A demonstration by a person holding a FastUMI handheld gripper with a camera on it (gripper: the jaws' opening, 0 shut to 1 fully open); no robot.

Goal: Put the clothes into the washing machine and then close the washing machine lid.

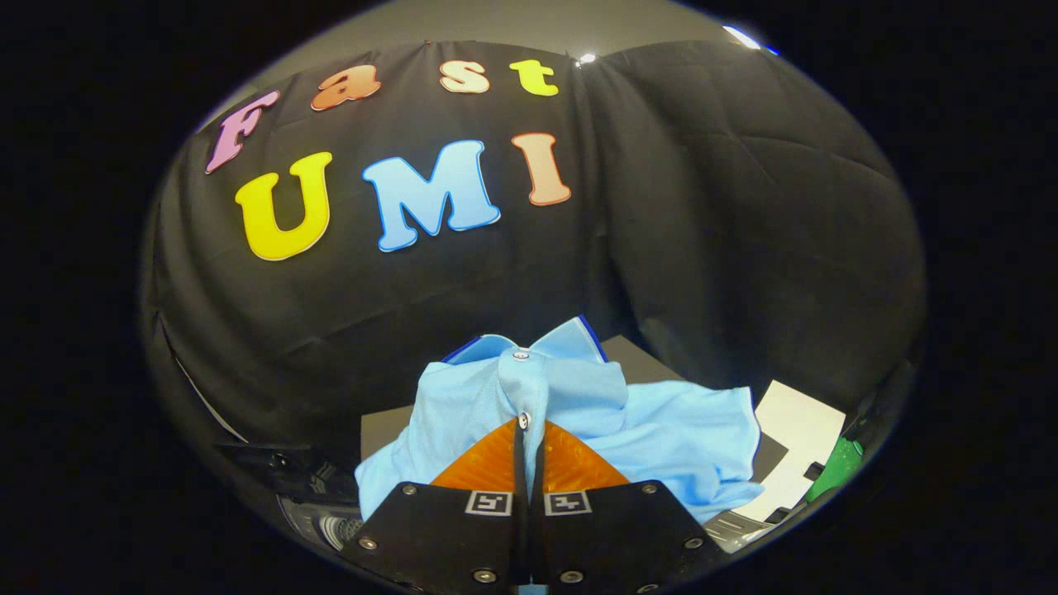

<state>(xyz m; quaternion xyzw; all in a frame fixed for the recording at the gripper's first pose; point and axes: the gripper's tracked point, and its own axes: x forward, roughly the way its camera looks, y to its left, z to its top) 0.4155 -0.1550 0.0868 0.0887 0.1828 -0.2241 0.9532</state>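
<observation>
Hand-held gripper at lower centre, fingers pinched together on the crumpled light-blue polo shirt's buttoned placket.

No readable text or label shows; two small square coded markers sit on the tongs' body, unreadable.

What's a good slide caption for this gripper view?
Hand-held gripper pinched shut on the button placket of a light blue polo shirt.
</observation>
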